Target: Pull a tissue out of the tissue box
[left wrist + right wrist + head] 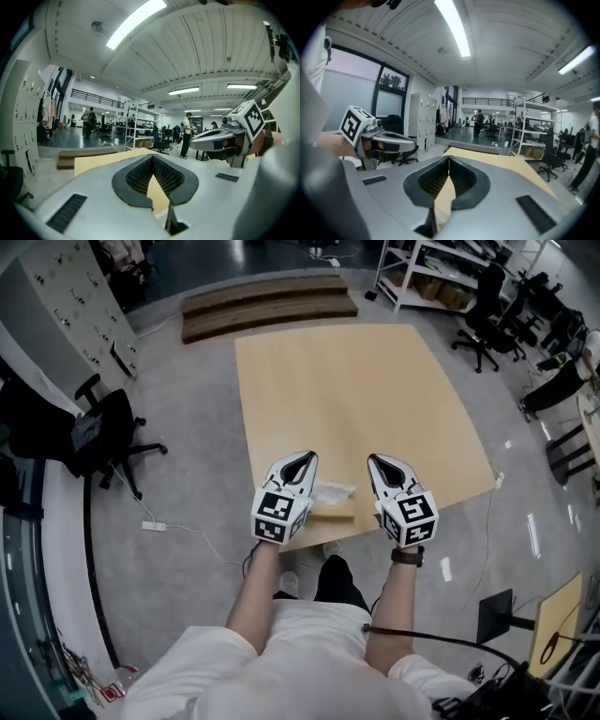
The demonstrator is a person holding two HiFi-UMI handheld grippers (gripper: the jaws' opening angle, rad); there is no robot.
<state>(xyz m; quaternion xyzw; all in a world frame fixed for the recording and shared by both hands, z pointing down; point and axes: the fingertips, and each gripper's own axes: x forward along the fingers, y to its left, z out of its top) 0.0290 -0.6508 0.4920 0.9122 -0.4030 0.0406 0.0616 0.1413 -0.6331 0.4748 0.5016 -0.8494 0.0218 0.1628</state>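
A tan tissue box (334, 511) lies at the near edge of the wooden table (347, 399), with a white tissue (336, 491) sticking out of its top. My left gripper (306, 458) hovers just left of the box and my right gripper (374, 461) just right of it, both pointing away from me. Each is shut, with nothing between its jaws. In the left gripper view the closed tips (153, 158) frame a strip of table, and the right gripper (193, 145) shows alongside. The right gripper view shows its own closed tips (449, 158) and the left gripper (414, 146). Neither gripper view shows the box.
A black office chair (108, 432) stands left of the table, and a power strip with its cable (153, 526) lies on the floor. Stacked wooden boards (272, 304) lie beyond the far edge. Shelving (422, 277) and more chairs (487, 329) stand at the back right.
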